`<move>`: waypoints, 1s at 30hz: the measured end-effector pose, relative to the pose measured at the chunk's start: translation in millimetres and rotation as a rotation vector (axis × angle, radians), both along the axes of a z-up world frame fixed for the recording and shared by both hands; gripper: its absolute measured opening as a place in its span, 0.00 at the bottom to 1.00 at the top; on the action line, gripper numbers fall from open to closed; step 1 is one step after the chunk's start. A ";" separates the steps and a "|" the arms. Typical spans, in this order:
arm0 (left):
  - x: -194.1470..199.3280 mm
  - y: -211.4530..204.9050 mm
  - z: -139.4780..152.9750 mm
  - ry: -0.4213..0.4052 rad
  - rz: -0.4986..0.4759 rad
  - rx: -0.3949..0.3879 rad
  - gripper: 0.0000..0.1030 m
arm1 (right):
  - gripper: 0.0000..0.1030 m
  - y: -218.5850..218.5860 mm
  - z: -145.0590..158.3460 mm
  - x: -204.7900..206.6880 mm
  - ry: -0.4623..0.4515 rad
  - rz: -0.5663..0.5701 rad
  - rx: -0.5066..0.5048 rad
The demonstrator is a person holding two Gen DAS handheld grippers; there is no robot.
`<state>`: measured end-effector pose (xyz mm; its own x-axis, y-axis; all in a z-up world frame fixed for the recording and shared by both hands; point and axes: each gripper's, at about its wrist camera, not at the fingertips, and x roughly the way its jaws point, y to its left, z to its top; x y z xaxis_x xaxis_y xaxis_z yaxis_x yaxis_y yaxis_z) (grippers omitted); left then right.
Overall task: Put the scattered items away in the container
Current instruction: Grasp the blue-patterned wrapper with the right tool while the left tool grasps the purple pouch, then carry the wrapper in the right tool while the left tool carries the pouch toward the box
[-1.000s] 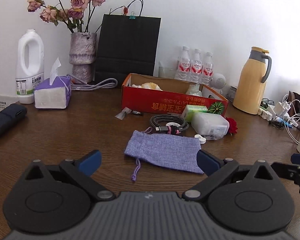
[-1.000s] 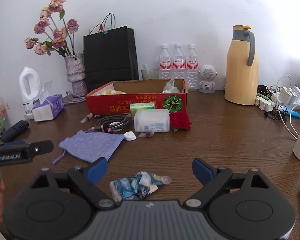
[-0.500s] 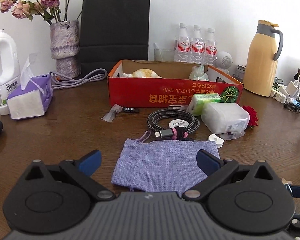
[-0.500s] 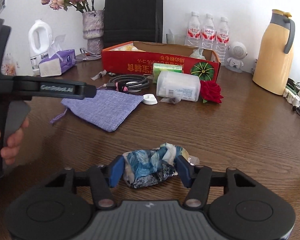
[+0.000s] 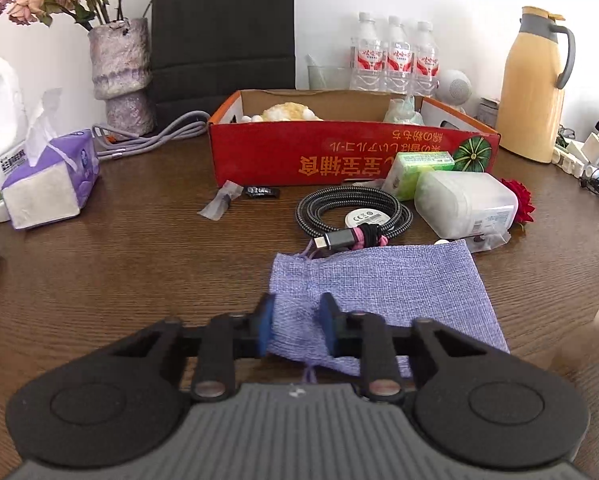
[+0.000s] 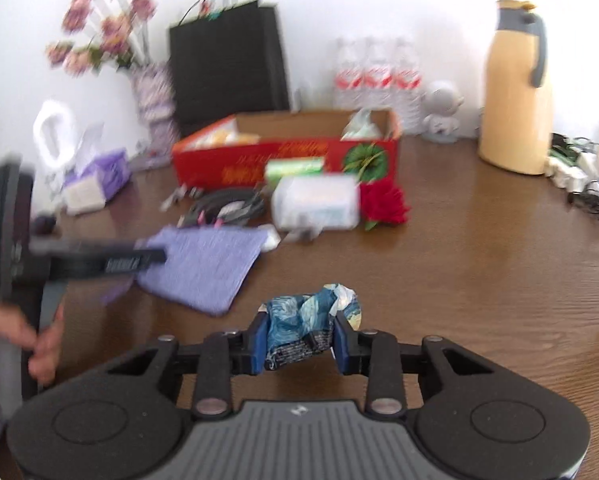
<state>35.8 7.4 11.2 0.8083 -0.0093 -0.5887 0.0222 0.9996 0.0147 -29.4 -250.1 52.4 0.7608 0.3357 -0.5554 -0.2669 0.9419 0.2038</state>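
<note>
Across the wooden table (image 5: 119, 272), the red box (image 5: 339, 152) is seen straight ahead of both tools, the left gripper (image 5: 295, 322) clamped on the purple pouch (image 5: 379, 292), the right gripper (image 6: 299, 342) on the blue wrapper (image 6: 307, 320).

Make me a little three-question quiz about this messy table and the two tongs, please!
1. True or false: the left tongs pinch the purple cloth pouch.
2. What do the right tongs hold? A) red rose B) crumpled blue wrapper C) coiled cable
3. Fill in: the red rose lies beside the red cardboard ____.

Key: 1 true. 2 B, the crumpled blue wrapper. 3 box.
</note>
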 end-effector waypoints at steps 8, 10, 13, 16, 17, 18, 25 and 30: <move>-64.8 10.6 36.1 -0.150 0.036 -0.172 0.04 | 0.31 -11.6 12.1 -0.1 0.001 -0.018 0.065; -83.4 11.7 45.2 -0.180 0.047 -0.203 0.04 | 0.31 0.3 11.9 -3.5 0.003 0.020 0.041; -108.5 10.3 57.1 -0.231 0.039 -0.202 0.04 | 0.31 18.8 15.9 -9.7 -0.023 0.053 -0.016; -126.9 7.3 62.6 -0.278 0.026 -0.175 0.04 | 0.31 32.6 19.4 -11.3 -0.026 0.074 -0.034; -130.4 8.1 63.5 -0.286 0.024 -0.180 0.04 | 0.31 37.4 20.1 -11.5 -0.023 0.079 -0.044; -133.5 9.4 64.2 -0.292 0.022 -0.190 0.03 | 0.31 42.2 20.9 -12.6 -0.023 0.082 -0.055; -148.2 14.2 70.2 -0.337 -0.015 -0.206 0.03 | 0.32 56.5 24.9 -27.0 -0.040 0.082 -0.088; -149.5 17.4 71.1 -0.348 -0.010 -0.214 0.03 | 0.32 51.8 28.8 -30.3 -0.063 0.066 -0.083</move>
<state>-113.7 24.9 82.3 0.9580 -0.1110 -0.2644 0.0625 0.9807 -0.1852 -59.7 -198.3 81.2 0.7726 0.3414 -0.5354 -0.3389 0.9347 0.1069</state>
